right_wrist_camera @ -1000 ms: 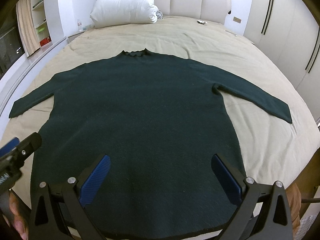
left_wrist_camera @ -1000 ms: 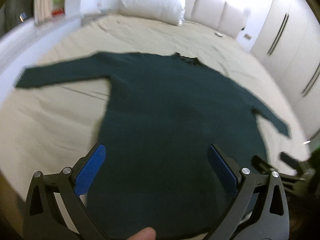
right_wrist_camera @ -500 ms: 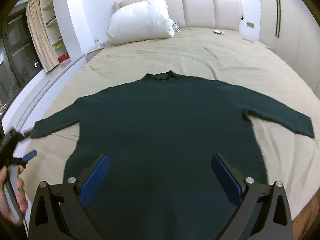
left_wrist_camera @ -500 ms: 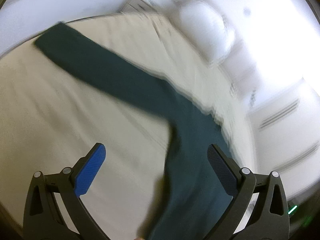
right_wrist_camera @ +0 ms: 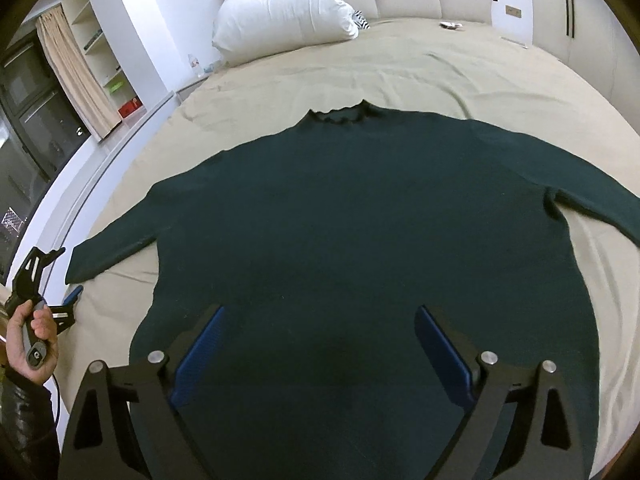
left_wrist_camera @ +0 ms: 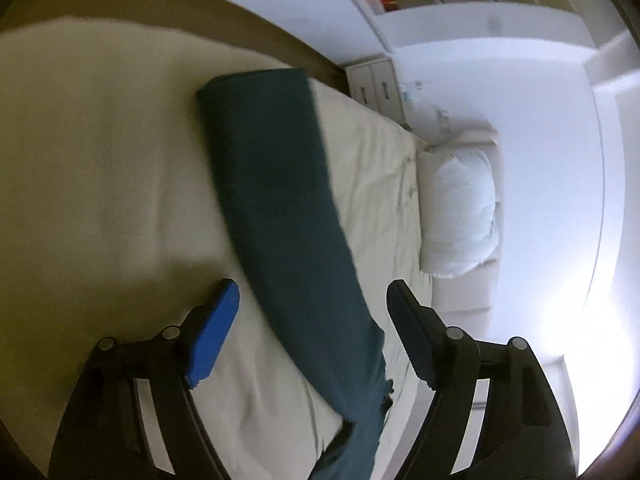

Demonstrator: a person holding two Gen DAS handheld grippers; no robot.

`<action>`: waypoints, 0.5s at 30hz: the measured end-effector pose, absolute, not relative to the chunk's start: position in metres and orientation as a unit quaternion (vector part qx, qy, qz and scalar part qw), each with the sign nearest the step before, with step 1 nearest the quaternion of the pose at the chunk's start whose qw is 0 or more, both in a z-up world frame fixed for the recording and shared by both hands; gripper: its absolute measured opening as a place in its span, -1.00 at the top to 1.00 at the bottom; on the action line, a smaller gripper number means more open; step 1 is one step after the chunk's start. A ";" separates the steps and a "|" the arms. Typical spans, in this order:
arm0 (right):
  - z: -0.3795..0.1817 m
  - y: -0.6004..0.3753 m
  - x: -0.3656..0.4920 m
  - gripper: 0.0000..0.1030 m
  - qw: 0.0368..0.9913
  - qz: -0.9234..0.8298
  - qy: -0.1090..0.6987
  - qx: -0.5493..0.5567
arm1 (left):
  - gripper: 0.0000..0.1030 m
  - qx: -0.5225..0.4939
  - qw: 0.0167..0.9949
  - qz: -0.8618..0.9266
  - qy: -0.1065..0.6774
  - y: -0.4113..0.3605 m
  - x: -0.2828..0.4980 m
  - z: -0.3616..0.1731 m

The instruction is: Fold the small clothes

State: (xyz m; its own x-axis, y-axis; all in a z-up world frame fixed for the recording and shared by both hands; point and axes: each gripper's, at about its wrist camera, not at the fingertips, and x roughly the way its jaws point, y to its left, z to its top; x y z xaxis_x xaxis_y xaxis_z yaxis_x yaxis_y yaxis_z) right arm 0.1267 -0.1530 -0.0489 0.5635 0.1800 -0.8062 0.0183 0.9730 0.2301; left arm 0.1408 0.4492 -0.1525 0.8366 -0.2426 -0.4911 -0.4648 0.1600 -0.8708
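**On the bed, a green sweater lies spread out with both claws over it**

On the beige bedspread [right_wrist_camera: 400,68] a dark green sweater [right_wrist_camera: 360,220] lies flat, face up, collar toward the headboard and both sleeves stretched out to the sides. A white pillow [right_wrist_camera: 280,8] sits near the headboard, well apart from the collar.

The right claw [right_wrist_camera: 318,354] hangs over the lower body of the sweater, near the hem. Its jaws stand wide and are easing inward, with only the flat cloth beneath them and nothing pinched.

The left claw [left_wrist_camera: 312,332] is at the left sleeve [left_wrist_camera: 276,200], off at the bed's edge. Its jaws are closing, one on each side of the sleeve, but the blue pads [left_wrist_camera: 212,332] stand clear of the cloth and grip nothing. From the right claw's camera, the person's left hand [right_wrist_camera: 32,340] is wrapped round that claw's handle, just beside the cuff. A shelf unit and a curtain [right_wrist_camera: 76,68] stand by the wall beyond.
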 end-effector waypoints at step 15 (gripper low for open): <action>-0.064 -0.203 0.135 -0.43 0.873 0.026 0.465 0.145 | 0.87 -0.489 0.805 0.121 0.314 0.440 0.245 -0.134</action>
